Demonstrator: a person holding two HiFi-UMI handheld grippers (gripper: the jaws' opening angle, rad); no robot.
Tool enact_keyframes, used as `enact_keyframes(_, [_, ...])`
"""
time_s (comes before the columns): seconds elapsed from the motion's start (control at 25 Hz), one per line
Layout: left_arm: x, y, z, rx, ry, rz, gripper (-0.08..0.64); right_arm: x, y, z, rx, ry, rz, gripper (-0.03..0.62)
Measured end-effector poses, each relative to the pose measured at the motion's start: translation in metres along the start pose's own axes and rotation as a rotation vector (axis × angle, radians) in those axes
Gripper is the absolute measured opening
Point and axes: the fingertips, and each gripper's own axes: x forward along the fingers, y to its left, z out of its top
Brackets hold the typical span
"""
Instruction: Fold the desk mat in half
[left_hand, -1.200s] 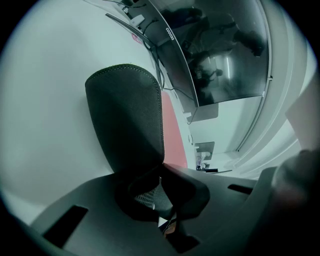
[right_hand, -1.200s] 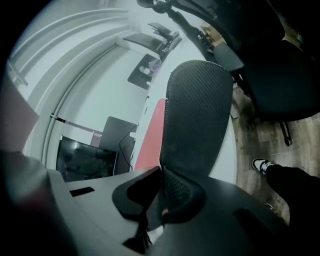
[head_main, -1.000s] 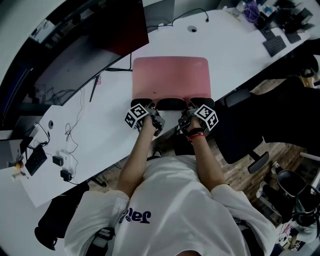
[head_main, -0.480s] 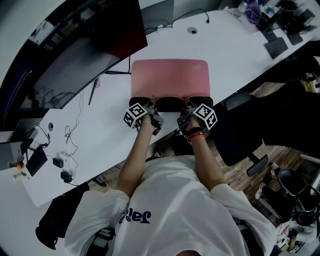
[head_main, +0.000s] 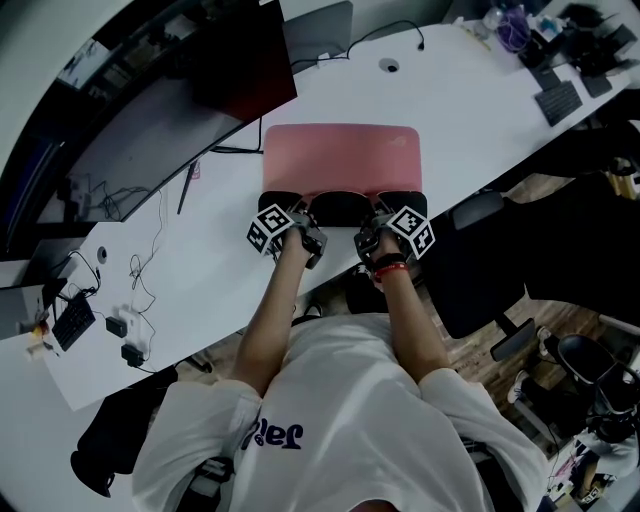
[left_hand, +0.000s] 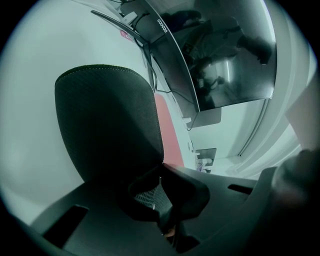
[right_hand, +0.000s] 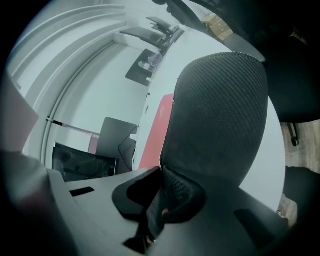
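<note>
Fold step in hand: pink desk mat (head_main: 340, 160) lies on white desk (head_main: 200, 270); left gripper (head_main: 300, 214) and right gripper (head_main: 384, 213) each pinch near corner, black underside (head_main: 340, 207) raised. Next, apparently: carry near edge across to far edge, level.

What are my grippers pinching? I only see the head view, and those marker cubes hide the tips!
Observer: The left gripper view shows the left gripper shut on a rounded corner of the desk mat.
Operator: And the other one?
Observer: The right gripper view shows the right gripper shut on the other near corner.
Operator: Is the bottom smooth?
Observer: No, the black underside is a woven mesh.
</note>
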Motion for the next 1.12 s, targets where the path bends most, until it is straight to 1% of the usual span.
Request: enact_keyframes(1.12, [0.043,-0.027,0.034,0.01,-0.012,-0.008,0.032,0.045,0.025,0.03,0.013,-0.007,0.016,0.034])
